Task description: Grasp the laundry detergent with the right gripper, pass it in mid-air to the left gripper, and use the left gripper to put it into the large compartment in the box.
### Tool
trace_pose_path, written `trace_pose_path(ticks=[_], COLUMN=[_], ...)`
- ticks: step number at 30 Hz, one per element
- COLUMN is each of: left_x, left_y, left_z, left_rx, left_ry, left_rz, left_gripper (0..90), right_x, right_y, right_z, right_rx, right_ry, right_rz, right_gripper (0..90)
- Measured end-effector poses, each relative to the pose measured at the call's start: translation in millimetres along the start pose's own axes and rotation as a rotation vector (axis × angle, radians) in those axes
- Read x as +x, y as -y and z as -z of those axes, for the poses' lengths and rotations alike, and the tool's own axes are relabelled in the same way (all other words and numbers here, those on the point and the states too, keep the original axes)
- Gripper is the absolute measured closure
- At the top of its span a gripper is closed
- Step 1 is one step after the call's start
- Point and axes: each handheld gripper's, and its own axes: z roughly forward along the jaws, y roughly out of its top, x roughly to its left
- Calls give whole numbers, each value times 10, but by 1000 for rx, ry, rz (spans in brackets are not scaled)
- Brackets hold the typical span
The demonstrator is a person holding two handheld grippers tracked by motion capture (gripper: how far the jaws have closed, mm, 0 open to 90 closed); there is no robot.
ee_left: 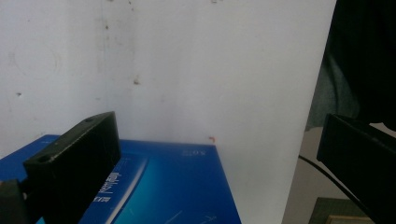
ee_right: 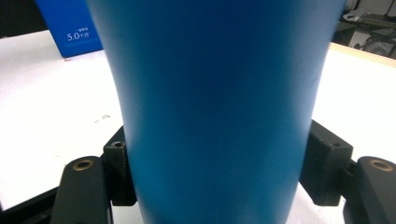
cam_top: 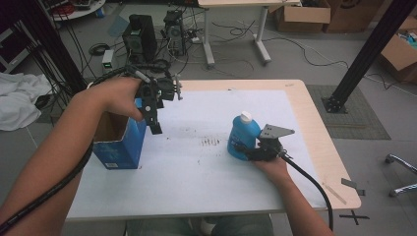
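A blue bottle [cam_top: 243, 136] with a white cap stands upright on the white table [cam_top: 206, 182]. The right gripper [cam_top: 246, 150] clamps its base, both jaws touching; it is not yet lifted. The left gripper [cam_top: 153, 120] hovers with jaws apart over an open blue box [cam_top: 120, 145], likely the bottle's destination.

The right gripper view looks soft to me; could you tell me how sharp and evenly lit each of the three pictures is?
Right gripper view: the blue bottle is close and blurred. Left gripper view: the jaws are dark, the blue box slightly soft, the white tabletop bright. High view: even light, mild blur.
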Motion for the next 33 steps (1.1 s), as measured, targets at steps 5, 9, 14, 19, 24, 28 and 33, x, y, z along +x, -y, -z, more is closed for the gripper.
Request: trace_pose_path(ticks=[5, 9, 14, 19, 24, 28, 33], left_x=[-2, -2, -1, -1, -9, -19, -10], left_y=[5, 8, 10, 2, -19, -37, -73], left_z=[1, 4, -3, -10, -6, -3, -18], left_rx=[3, 2, -1, 4, 2, 3, 2], left_ry=[-1, -2, 0, 1, -1, -2, 1], left_rz=[4, 4, 3, 4, 0, -5, -11], left_gripper=[1, 1, 1, 1, 1, 1, 1], right_x=[4, 8, 15, 28, 21, 27, 86], right_y=[1, 0, -3, -8, -21, -35, -115], right_z=[2, 3, -1, -1, 8, 27, 158], right_rx=[-2, -6, -12, -12, -3, 9, 14], right_ry=[2, 0, -8, -17, -27, -31, -37], right_rz=[5, 8, 19, 29, 34, 35, 65], right_gripper=[324, 342, 376, 418, 430, 439, 445])
